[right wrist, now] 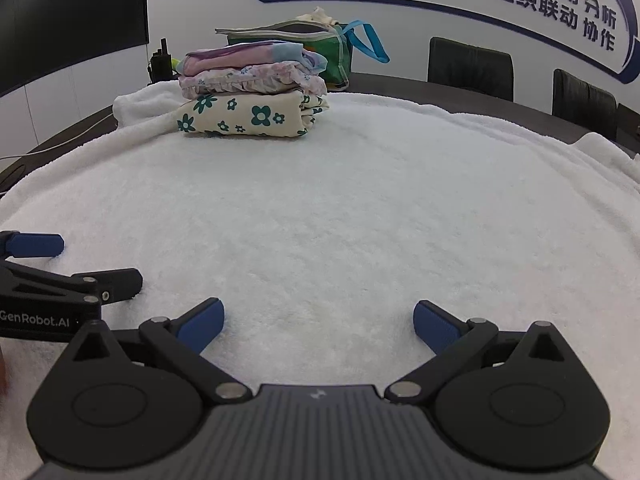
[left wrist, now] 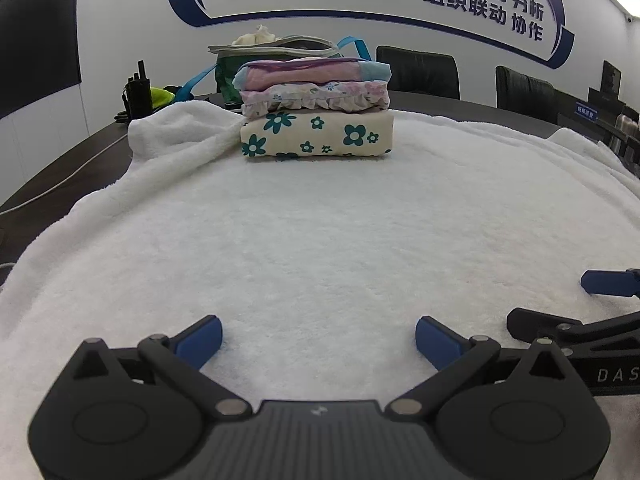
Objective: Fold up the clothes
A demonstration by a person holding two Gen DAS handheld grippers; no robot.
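White towel (left wrist: 320, 240) on table; folded clothes stack (left wrist: 316, 112) far ahead of L tool (left wrist: 319, 338) & R tool (right wrist: 319, 326), both spread apart, empty.

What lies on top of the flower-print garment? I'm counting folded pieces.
On the flower-print garment lie a frilled floral piece and a pink-and-blue piece. Anything between the layers is hidden.
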